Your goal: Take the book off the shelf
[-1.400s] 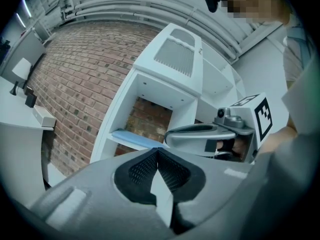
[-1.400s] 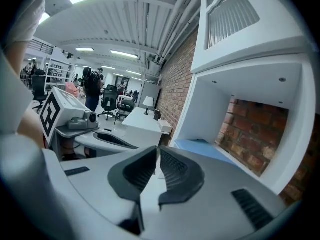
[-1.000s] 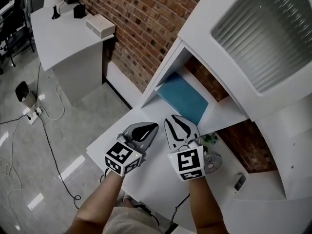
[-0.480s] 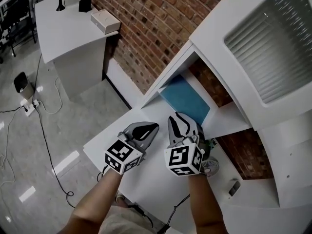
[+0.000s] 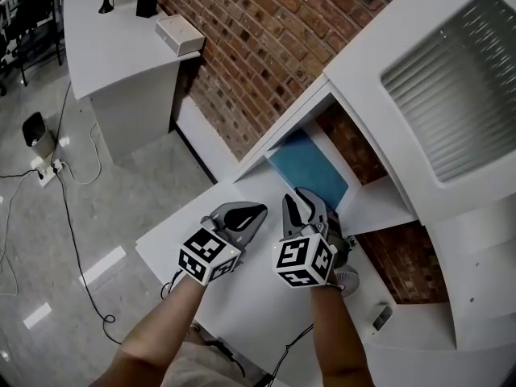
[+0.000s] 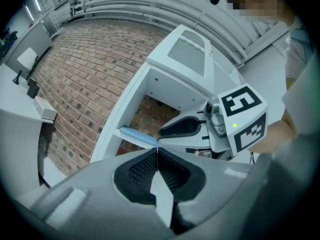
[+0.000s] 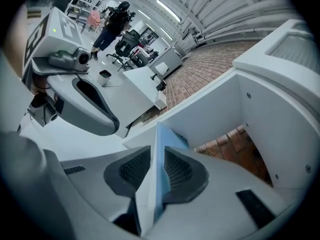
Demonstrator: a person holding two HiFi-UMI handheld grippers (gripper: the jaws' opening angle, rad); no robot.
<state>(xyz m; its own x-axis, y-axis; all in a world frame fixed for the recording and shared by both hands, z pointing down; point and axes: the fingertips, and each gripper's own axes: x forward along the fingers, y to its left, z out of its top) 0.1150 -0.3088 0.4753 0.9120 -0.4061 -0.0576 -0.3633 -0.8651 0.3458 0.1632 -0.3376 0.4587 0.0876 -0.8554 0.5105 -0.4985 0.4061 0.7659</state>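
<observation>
A thin blue book (image 5: 310, 166) lies flat on the lower board of the white shelf unit (image 5: 367, 208). My right gripper (image 5: 307, 197) reaches to the book's near edge. Its jaws have just been opening, and they stand open. In the right gripper view the book (image 7: 169, 138) and the board's edge show in the gap of the right gripper (image 7: 157, 154), with neither pad pressed on them. My left gripper (image 5: 256, 213) hovers beside it over the white desk (image 5: 256, 301), shut and empty. The left gripper view has the left gripper (image 6: 157, 152), the book (image 6: 136, 134) and the right gripper (image 6: 186, 129).
A brick wall (image 5: 266, 47) runs behind the shelf. A small fan (image 5: 349, 279) and a dark flat object (image 5: 380, 318) lie on the desk at the right. A white counter (image 5: 113, 55) with a white box (image 5: 179, 32) stands at the far left; cables trail on the floor.
My right gripper has rolled about its own line and edged forward and down to the book's near edge, its jaws parting wider. The left gripper has kept its place.
</observation>
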